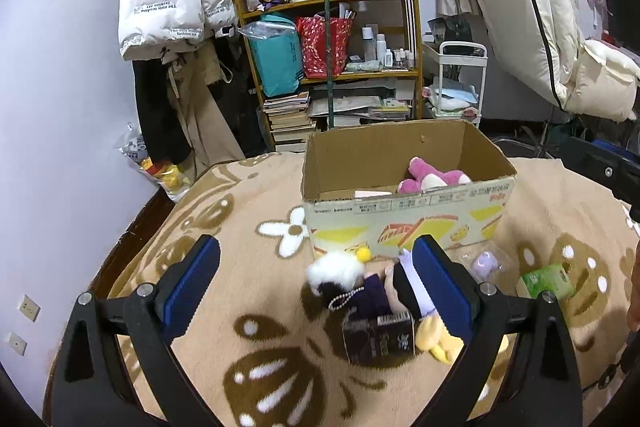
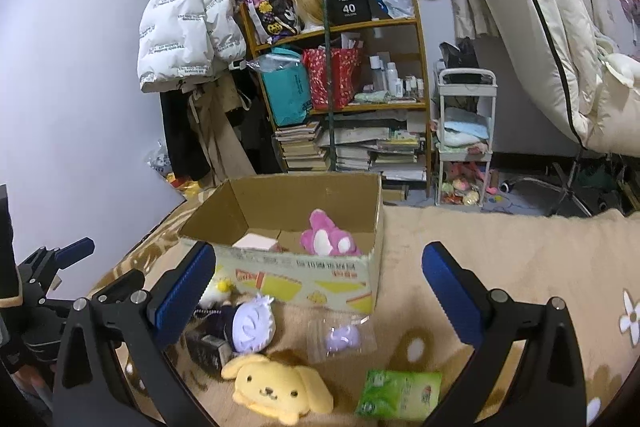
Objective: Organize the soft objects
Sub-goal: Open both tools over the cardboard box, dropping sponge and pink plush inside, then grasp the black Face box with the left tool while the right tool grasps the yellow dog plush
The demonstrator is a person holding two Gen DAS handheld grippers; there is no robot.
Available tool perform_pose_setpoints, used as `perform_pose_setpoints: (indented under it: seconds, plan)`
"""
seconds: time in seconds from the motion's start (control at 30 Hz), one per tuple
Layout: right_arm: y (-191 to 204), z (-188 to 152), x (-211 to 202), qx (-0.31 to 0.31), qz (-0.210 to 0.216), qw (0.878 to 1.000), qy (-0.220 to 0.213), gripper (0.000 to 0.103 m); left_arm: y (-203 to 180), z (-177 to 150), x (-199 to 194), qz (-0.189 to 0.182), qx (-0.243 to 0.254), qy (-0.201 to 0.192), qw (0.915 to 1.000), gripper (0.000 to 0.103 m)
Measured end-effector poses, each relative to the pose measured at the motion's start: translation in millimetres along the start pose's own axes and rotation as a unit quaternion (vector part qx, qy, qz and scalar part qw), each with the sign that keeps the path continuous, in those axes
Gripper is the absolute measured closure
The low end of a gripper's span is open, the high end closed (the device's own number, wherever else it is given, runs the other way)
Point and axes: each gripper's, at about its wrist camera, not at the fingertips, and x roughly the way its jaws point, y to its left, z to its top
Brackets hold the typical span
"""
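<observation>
Hovering with blue-padded right gripper [image 2: 316, 291] jaws spread wide, nothing between them; same for the blue-padded left gripper [image 1: 316, 283], gaping and empty. Sitting on a big beige flower-print blanket [image 2: 500, 239], then the open brown cardboard box [image 2: 280, 227] straight ahead, already holding a pink plush toy [image 2: 328, 239]. Lying just below and in front of the right tongs: a flat yellow dog-face plush [image 2: 276, 387], long axis running side to side, closer to the right hand than the left, probably. Crowding right behind it, a dark-clothed doll with a lavender swirl cap [image 2: 252, 323], then a green tissue pack [image 2: 400, 393] and a small lilac trinket in a clear bag [image 2: 342, 339]. Looking like a short dip down-forward for the dog.
</observation>
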Motion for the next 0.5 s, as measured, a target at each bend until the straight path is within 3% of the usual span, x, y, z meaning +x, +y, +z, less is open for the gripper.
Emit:
perform_pose_setpoints:
  seconds: [0.5]
  plan:
    - [-6, -22, -9, 0.023, -0.020, 0.998, 0.058, 0.000, 13, -16, -10, -0.010, -0.031, 0.044, 0.9985, 0.007]
